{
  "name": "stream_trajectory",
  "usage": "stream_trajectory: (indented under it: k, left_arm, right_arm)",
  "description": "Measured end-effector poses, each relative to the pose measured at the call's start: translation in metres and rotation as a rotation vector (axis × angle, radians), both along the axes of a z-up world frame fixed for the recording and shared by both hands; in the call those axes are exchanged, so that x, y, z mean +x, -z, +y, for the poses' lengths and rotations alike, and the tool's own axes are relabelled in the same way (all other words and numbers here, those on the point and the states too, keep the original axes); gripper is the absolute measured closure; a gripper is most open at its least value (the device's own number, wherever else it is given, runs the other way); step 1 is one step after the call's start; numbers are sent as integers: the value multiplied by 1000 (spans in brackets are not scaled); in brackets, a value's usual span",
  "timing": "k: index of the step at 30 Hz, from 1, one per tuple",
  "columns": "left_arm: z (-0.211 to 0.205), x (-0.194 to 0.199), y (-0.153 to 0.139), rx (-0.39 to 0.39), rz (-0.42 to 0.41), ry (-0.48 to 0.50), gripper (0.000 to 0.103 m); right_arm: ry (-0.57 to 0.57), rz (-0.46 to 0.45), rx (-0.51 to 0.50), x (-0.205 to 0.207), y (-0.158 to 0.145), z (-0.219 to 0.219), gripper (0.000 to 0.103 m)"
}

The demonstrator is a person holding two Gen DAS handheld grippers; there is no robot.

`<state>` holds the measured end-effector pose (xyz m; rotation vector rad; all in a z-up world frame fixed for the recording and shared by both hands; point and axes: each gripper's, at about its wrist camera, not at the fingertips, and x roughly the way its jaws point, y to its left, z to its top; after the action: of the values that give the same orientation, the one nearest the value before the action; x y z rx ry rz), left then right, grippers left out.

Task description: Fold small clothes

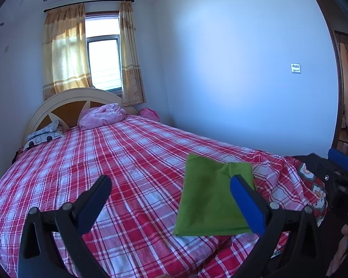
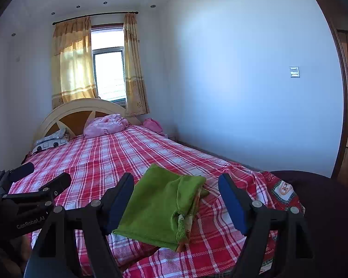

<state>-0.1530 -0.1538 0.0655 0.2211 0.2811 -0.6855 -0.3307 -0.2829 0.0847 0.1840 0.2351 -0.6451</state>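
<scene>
Bed: it fills the room from the headboard to the near edge, and a red and white checked sheet covers it.
Pillows: a pink one and a grey printed one lie at the head of the bed.
Cloth: a green folded piece, it lies flat on the sheet near the foot of the bed, at the side of the wall. In the right wrist view its right edge shows stacked layers with a yellow-orange lining.
Left gripper: the jaws stand wide open and hold nothing. It hangs above the sheet, just to the left of the cloth; the right finger overlaps the cloth in the view.
Right gripper: the jaws stand wide open too, and empty. The cloth is seen between the two fingers, but whether they touch it cannot be told.
</scene>
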Motion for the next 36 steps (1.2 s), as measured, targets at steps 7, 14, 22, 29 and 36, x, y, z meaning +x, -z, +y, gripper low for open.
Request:
stream_trajectory:
  k: [7,14,22,29,36]
  left_arm:
    - [-1,0,1,2,6,5,0]
    - [1,2,2,6,20,0,0]
    - [3,3,2,8,18,1,0]
    - [4,3,2,8,15,-1,0]
    - [3,3,2,8,18,-2,0]
  right_arm:
    - [-7,9,9,1,1,-2,27]
    - [-8,8,9,1,1,-3,27]
    - [-9,12,12,2,3,-5,27]
    - [-11,16,14,3,4,-7,27]
    - [-9,15,16,3,4,-8,27]
